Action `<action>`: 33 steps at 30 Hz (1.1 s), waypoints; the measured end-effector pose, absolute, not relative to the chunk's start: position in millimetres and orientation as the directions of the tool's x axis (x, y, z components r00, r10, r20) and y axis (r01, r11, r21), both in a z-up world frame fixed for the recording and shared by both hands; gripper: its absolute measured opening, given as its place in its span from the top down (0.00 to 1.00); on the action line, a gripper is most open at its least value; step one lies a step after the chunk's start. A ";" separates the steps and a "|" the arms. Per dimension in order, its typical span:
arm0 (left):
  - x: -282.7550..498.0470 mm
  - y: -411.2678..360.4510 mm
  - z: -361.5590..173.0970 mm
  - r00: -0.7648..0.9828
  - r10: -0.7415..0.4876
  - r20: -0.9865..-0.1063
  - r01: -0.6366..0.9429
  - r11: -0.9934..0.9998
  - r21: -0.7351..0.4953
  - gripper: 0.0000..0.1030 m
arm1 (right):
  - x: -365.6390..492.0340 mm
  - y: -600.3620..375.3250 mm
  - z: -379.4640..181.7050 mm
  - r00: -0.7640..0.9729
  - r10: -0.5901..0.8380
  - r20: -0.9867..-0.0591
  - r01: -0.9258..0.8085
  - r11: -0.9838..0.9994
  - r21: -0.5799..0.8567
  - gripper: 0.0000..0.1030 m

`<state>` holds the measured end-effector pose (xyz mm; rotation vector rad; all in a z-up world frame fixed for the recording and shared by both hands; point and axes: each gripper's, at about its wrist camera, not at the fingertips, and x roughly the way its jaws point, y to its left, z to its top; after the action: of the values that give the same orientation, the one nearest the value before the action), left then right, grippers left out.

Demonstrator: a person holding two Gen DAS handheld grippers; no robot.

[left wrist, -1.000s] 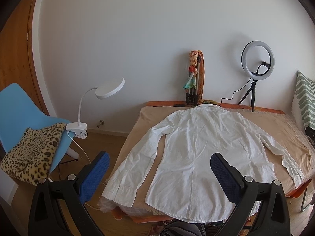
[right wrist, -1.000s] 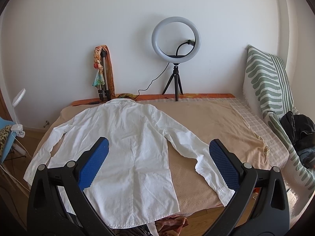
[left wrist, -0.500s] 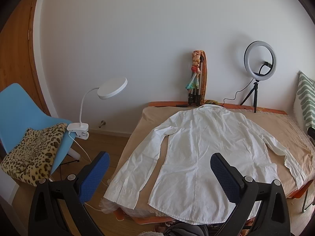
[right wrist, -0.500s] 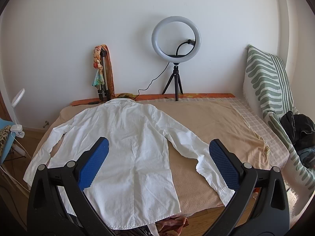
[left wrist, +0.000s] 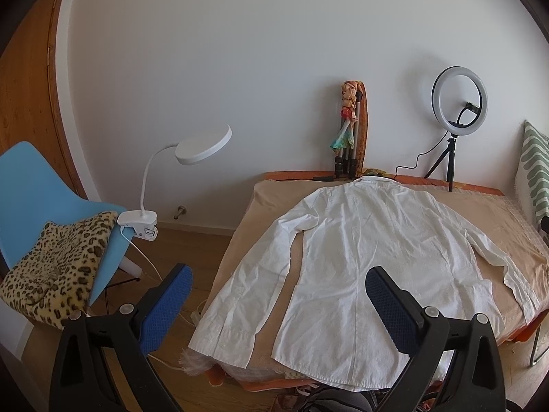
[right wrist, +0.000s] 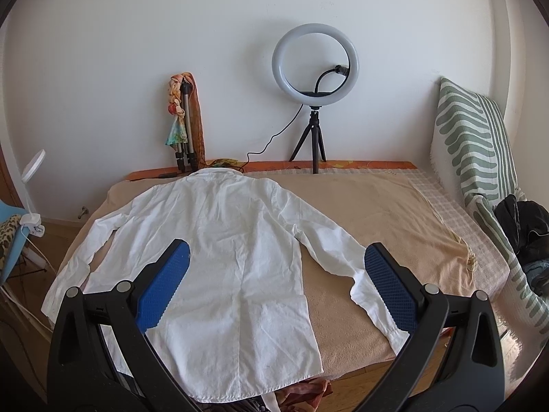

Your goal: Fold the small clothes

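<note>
- A white long-sleeved shirt (right wrist: 226, 250) is lying flat on a bed (right wrist: 387, 213) covered in a tan sheet, collar toward the far wall, hem hanging at the near edge, both sleeves spreading outward.
- The left gripper (left wrist: 279, 305) is hovering in front of the bed's near left corner, its jaws standing wide apart and gripping nothing; the shirt's left cuff and lower left body are showing between its blue pads (left wrist: 168, 305), apart from them.
- The right gripper (right wrist: 276, 285) is hanging over the near edge, also spread wide with nothing held; the shirt's lower right body is lying between its fingers, and the right cuff is sitting just beside the right-hand pad (right wrist: 391, 292).
- A ring light (right wrist: 315, 65) on a small tripod and a folded tripod (right wrist: 185, 130) draped with a scarf are standing at the far wall.
- A blue chair (left wrist: 31, 199) with a leopard cushion (left wrist: 58, 264) and a clip lamp (left wrist: 164, 178) is sitting to the left of the bed.
- A striped cushion (right wrist: 477, 147) is leaning at the right.
</note>
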<state>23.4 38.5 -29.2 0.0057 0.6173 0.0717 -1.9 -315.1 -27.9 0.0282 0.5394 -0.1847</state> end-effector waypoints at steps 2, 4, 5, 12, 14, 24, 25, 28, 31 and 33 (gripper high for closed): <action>26.7 51.8 -35.7 0.811 0.041 -0.584 -0.046 0.999 0.007 0.08 | 0.4 -312.6 -28.9 0.846 -0.152 -0.511 0.170 0.985 -0.010 0.00; 30.8 70.9 -44.1 0.808 -0.019 -0.589 -0.015 0.998 -0.053 0.08 | 1.3 -309.7 -31.1 0.853 -0.134 -0.504 0.156 0.988 0.001 0.00; 33.6 81.0 -48.7 0.803 -0.046 -0.595 -0.007 0.996 -0.087 0.10 | 2.1 -306.6 -33.1 0.855 -0.125 -0.503 0.148 0.989 0.006 0.00; 70.1 161.9 -112.1 0.721 -0.140 -0.679 -0.090 0.952 -0.292 0.35 | 16.6 -288.9 -49.0 0.836 -0.062 -0.545 0.078 0.997 0.007 0.11; 80.1 180.7 -137.4 0.691 -0.156 -0.706 -0.126 0.935 -0.331 0.46 | 19.0 -284.8 -52.3 0.833 -0.065 -0.550 0.072 0.997 -0.009 0.12; 99.6 220.6 -234.1 0.582 -0.180 -0.793 -0.253 0.887 -0.387 0.53 | 25.4 -276.5 -64.5 0.813 -0.071 -0.578 0.056 0.997 -0.043 0.12; 96.3 222.7 -239.0 0.578 -0.184 -0.795 -0.264 0.879 -0.396 0.53 | 25.4 -275.5 -65.1 0.813 -0.076 -0.578 0.056 0.997 -0.053 0.12; 84.5 227.7 -252.0 0.563 -0.190 -0.805 -0.296 0.863 -0.410 0.52 | 24.5 -273.8 -67.2 0.812 -0.088 -0.577 0.055 0.996 -0.074 0.13; 75.6 231.1 -261.5 0.553 -0.212 -0.806 -0.318 0.840 -0.439 0.52 | 26.3 -272.1 -69.9 0.807 -0.090 -0.583 0.049 0.995 -0.086 0.12; 73.4 233.2 -264.6 0.562 -0.244 -0.790 -0.328 0.811 -0.484 0.53 | 27.9 -270.5 -71.2 0.806 -0.089 -0.584 0.045 0.995 -0.090 0.13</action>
<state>73.4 233.2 -264.6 -0.6493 0.9919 0.0539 27.9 -270.5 -71.2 -0.0731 0.6286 -0.0720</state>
